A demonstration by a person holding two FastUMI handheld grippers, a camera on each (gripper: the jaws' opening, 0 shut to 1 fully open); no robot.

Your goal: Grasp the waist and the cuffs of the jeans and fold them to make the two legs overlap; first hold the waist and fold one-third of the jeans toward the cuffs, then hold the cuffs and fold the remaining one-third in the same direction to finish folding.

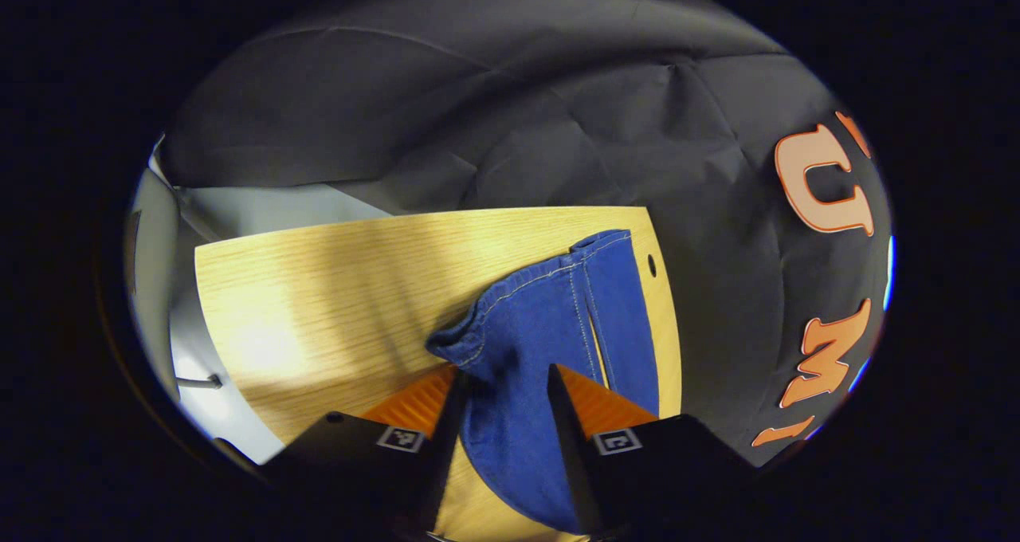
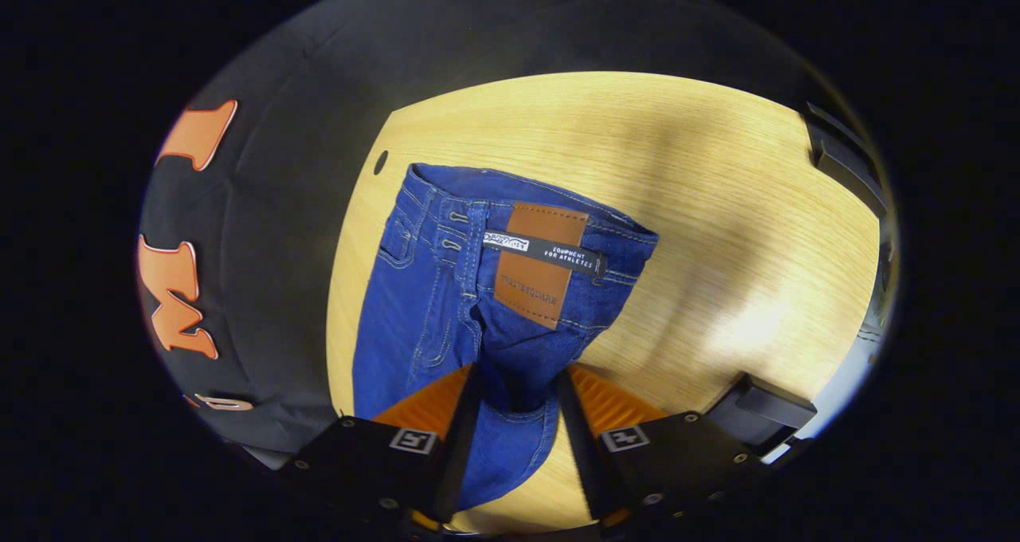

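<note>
Blue denim runs through both views, lying on a pale wooden table.

Left gripper view: the left gripper holds the cuff end of the jeans. Its two fingers stand close on either side of a bunched fold of cloth, and both press into it, so the denim is pinched between them. Ahead of the fingers the leg hems lie flat near the far edge of the table, just beside a small round hole in the tabletop. One hem corner curls up toward the left. Below the fingers a rounded lobe of denim hangs toward the camera. Beyond the table edge hangs the booth's black cloth wall.

Right gripper view: the right gripper clamps the waist end of the jeans. Both fingers squeeze a gathered ridge of cloth just below the brown leather patch, which sits on the waistband with belt loops beside it. The waistband lies farther out on the table, near a small hole at its left edge. A dark block shows at lower right.
</note>
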